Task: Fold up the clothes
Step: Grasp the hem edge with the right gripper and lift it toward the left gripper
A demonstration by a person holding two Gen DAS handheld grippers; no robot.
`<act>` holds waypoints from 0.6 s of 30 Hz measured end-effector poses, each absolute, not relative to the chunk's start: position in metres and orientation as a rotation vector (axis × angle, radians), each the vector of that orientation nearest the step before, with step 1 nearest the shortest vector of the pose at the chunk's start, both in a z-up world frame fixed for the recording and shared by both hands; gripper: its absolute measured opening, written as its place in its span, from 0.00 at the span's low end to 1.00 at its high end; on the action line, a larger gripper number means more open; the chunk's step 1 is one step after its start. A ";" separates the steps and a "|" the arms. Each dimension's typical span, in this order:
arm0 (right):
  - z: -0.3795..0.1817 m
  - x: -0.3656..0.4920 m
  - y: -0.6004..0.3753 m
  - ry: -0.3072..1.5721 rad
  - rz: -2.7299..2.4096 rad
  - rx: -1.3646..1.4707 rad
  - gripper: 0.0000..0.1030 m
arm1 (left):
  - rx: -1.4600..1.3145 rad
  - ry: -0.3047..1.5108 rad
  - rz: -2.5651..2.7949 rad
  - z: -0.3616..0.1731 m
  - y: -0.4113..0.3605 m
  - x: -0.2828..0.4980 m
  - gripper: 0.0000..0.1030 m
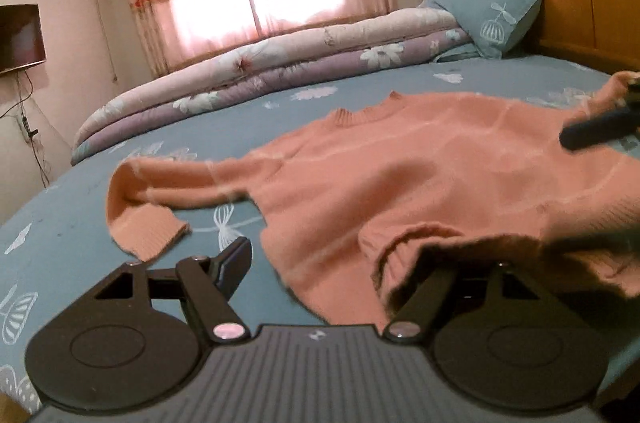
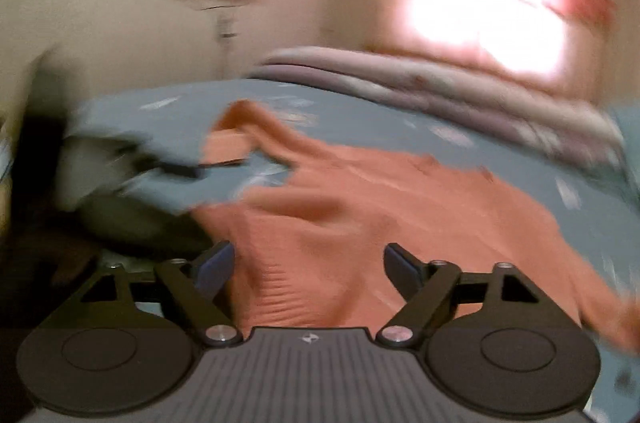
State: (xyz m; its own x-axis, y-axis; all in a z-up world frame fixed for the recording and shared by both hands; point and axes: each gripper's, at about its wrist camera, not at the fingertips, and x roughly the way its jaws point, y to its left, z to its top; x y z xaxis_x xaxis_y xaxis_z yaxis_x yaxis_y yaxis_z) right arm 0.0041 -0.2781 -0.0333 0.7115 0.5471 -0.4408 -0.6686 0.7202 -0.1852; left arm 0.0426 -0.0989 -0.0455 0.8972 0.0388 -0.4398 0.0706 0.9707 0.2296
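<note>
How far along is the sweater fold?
Early. Done: the orange sweater lies spread on the bed, collar toward the folded quilt. In hand: nothing clearly gripped; the left gripper sits at the hem with one finger hidden under fabric, and the right gripper is open over the hem, motion-blurred. Left: body and sleeves are unfolded, apart from the left sleeve's bent cuff.

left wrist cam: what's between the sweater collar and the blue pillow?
Only bare teal bedsheet with its white print lies between the sweater collar and the pillow. The folded quilt sits off to the left. Seen in the left wrist view.
</note>
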 end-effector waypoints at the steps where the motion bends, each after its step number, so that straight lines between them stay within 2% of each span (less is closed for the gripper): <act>1: -0.039 0.002 -0.270 0.369 0.670 -0.417 0.83 | 0.242 0.451 -0.020 -0.044 -0.099 0.045 0.73; 2: -0.046 0.004 -0.264 0.387 0.640 -0.478 0.81 | 0.245 0.446 -0.021 -0.043 -0.099 0.046 0.73; 3: -0.053 0.007 -0.258 0.411 0.608 -0.536 0.66 | 0.250 0.441 -0.023 -0.042 -0.100 0.046 0.73; 4: -0.058 0.012 -0.255 0.433 0.570 -0.574 0.47 | 0.258 0.439 -0.024 -0.042 -0.100 0.046 0.73; 6: -0.061 0.022 -0.257 0.465 0.537 -0.569 0.31 | 0.274 0.440 -0.043 -0.045 -0.103 0.045 0.73; 8: -0.058 0.026 -0.260 0.480 0.563 -0.523 0.29 | 0.286 0.438 -0.055 -0.047 -0.104 0.042 0.72; 9: -0.056 0.026 -0.260 0.473 0.572 -0.511 0.24 | 0.293 0.437 -0.063 -0.048 -0.105 0.040 0.72; 10: -0.055 0.028 -0.259 0.474 0.570 -0.496 0.13 | 0.297 0.439 -0.076 -0.048 -0.107 0.038 0.72; 18: -0.034 0.043 -0.277 0.466 0.577 -0.269 0.09 | 0.357 0.459 -0.162 -0.055 -0.138 0.026 0.72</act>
State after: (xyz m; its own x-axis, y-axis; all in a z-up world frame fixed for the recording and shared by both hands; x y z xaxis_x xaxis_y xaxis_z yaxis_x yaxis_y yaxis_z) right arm 0.0426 -0.2770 -0.0338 0.7391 0.4592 -0.4929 -0.5783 0.8078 -0.1146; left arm 0.0260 -0.1377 -0.0549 0.8852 -0.0727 -0.4595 0.2317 0.9254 0.2998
